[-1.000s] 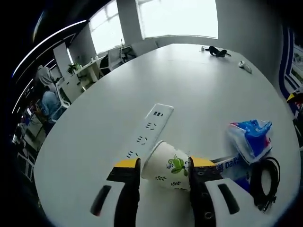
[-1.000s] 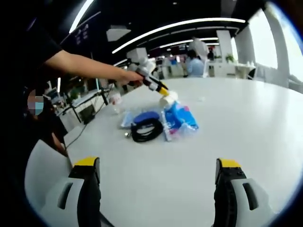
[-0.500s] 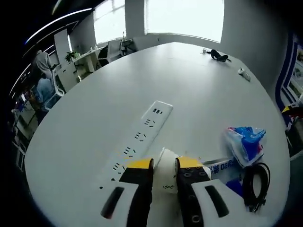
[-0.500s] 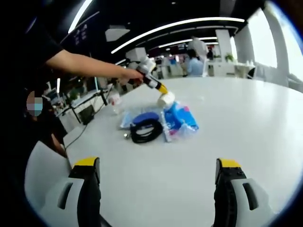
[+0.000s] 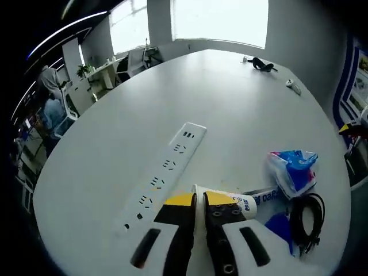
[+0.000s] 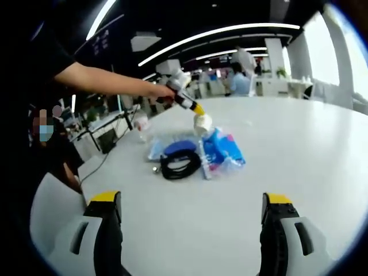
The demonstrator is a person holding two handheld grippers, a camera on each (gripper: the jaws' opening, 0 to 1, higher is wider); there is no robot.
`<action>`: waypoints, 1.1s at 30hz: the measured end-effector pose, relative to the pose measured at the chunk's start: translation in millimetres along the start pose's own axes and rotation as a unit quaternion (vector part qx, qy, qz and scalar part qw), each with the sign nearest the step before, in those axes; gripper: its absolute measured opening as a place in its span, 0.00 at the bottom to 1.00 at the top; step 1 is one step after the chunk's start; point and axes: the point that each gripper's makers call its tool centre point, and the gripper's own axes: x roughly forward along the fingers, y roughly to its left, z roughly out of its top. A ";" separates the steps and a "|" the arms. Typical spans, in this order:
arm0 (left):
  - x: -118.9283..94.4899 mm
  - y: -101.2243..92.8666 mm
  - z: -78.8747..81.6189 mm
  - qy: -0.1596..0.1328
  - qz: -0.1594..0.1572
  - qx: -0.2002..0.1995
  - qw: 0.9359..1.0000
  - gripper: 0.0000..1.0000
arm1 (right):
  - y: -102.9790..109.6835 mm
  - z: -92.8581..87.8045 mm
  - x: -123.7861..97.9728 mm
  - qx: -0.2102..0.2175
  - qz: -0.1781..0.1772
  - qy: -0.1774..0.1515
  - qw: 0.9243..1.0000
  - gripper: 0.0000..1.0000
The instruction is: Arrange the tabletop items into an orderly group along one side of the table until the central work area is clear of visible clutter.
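My left gripper is shut on a white paper cup, squeezed to a thin edge between the jaws. In the right gripper view the left gripper hangs over the pile on a person's outstretched arm, with the paper cup at its tip. A white power strip lies just ahead on the white table. To the right lie a blue tissue pack, a black coiled cable and a white packet with blue lettering. My right gripper is open over bare table, well short of the pile.
The black coiled cable and the blue tissue pack sit side by side mid-table. A small black item and a small white item lie at the far end. People and desks stand beyond the table's left edge.
The left jaws have closed from wide apart around the cup to nearly touching, flattening it. The right gripper has stayed open and still.
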 end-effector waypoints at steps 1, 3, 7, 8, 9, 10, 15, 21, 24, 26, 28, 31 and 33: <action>-1.7 -1.2 0.7 0.001 0.000 0.002 1.000 0.02 | 0.1 0.6 -0.1 -0.001 0.000 -0.001 1.000 1.00; -3.8 -3.5 2.1 0.001 -0.002 0.003 1.000 0.02 | -0.1 1.6 -0.1 -0.003 0.000 -0.002 1.000 1.00; -9.6 -8.0 5.1 0.006 -0.006 0.011 1.000 0.01 | 0.6 4.2 0.3 -0.002 0.002 -0.007 1.000 0.99; -10.6 -9.8 5.8 0.006 -0.008 0.013 1.000 0.01 | 2.1 4.9 0.7 -0.004 0.004 -0.007 1.000 1.00; -11.8 -11.6 6.0 0.006 -0.009 0.015 1.000 0.01 | 2.6 5.7 0.8 -0.006 0.005 -0.008 1.000 0.99; -13.2 -14.0 6.1 0.007 -0.010 0.016 1.000 0.01 | 3.3 6.6 0.9 -0.006 0.006 -0.009 1.000 0.99; -19.5 -27.9 7.6 0.005 -0.021 0.019 1.000 0.00 | 6.0 10.1 0.7 -0.009 0.011 -0.013 1.000 1.00; -21.7 -32.6 6.4 0.014 -0.010 0.053 0.998 0.00 | 10.3 12.3 0.3 -0.013 0.017 -0.016 1.000 1.00; -23.5 -32.4 4.6 0.023 0.001 0.080 0.996 0.00 | 11.4 13.4 -0.4 -0.015 0.018 -0.017 1.000 1.00; -25.8 -30.7 5.3 0.026 0.015 0.111 0.993 0.00 | 11.7 14.0 -1.0 -0.015 0.018 -0.017 1.000 1.00; -27.4 -30.8 4.9 0.028 0.022 0.128 0.991 0.00 | 11.3 15.0 -1.9 -0.016 0.017 -0.019 1.000 1.00; -29.3 -31.9 2.8 0.028 0.029 0.116 0.992 0.00 | 11.6 16.5 -3.8 -0.016 0.017 -0.022 0.999 1.00; -29.2 -31.7 -3.5 0.036 0.036 0.128 0.990 0.00 | 11.5 15.9 -4.6 -0.017 0.017 -0.022 0.999 1.00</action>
